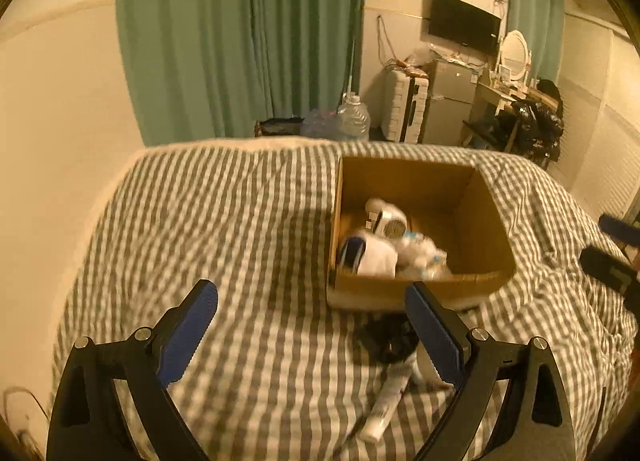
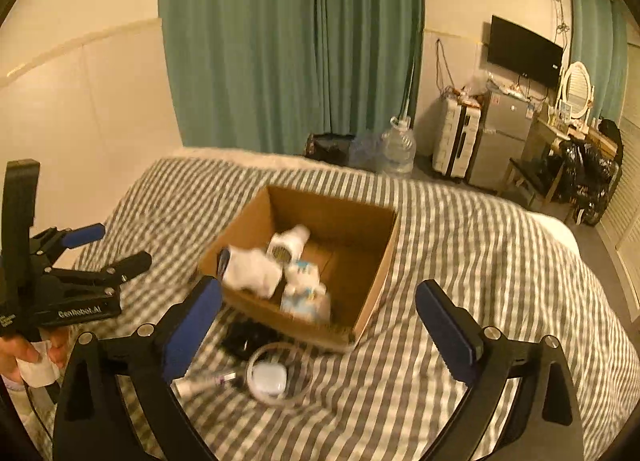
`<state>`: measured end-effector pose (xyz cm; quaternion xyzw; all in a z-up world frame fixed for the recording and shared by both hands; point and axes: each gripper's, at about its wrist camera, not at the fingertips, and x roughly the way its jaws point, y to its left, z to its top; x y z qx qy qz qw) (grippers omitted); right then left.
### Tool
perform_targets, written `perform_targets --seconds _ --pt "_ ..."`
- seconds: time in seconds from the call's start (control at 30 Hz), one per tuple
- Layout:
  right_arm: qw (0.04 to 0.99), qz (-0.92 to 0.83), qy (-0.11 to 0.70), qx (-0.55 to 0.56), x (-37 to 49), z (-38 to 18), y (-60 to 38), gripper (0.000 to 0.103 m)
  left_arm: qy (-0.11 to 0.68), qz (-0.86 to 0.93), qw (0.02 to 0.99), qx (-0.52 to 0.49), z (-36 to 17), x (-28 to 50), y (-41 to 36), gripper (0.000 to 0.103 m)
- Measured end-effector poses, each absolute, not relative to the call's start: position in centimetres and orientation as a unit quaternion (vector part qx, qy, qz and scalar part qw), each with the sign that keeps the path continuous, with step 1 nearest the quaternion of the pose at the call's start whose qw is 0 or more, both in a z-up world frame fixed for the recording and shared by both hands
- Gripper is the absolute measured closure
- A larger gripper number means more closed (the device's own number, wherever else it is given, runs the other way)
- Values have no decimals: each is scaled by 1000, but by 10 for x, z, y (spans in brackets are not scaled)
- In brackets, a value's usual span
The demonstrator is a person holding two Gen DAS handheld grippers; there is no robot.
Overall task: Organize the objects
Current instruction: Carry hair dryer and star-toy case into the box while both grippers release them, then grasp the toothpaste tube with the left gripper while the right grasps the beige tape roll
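An open cardboard box (image 1: 476, 281) (image 2: 372, 281) sits on the striped bed and holds several white items (image 1: 380, 237) (image 2: 280, 265). In front of the box lie a black bundle (image 1: 388, 337) (image 2: 244, 335), a white tube (image 1: 386, 405) (image 2: 200, 383) and a white case inside a clear ring (image 2: 270, 377). My left gripper (image 1: 312, 301) is open and empty, above the bed left of the box; it also shows in the right wrist view (image 2: 116, 247). My right gripper (image 2: 320, 297) is open and empty, above the box's near edge; its tips show in the left wrist view (image 1: 612, 245).
The grey-and-white striped bedcover (image 1: 240, 229) (image 2: 480, 261) spreads all around. Beyond the bed stand green curtains (image 2: 288, 41), a large water jug (image 2: 398, 147), a white suitcase (image 2: 456, 141), a small fridge (image 2: 504, 133) and a cluttered desk (image 2: 576, 141). A wall lies left.
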<state>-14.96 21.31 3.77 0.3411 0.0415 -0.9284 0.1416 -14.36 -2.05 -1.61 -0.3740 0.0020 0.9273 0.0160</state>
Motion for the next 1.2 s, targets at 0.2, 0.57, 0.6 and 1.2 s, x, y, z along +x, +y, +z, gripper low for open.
perform_targets --seconds 0.2,0.57,0.6,1.2 --pt "157 -897 41 412 -150 -28 193 5 22 913 -5 -406 -73 -146 -14 6" --pt "164 -842 60 510 -177 -128 169 5 29 893 6 -449 -121 -156 -22 6" --pt "168 -840 62 512 -178 -131 167 5 29 891 6 -452 -123 -156 -23 6" --pt "126 -860 56 492 -163 -121 199 23 54 871 88 -480 -138 -134 19 6"
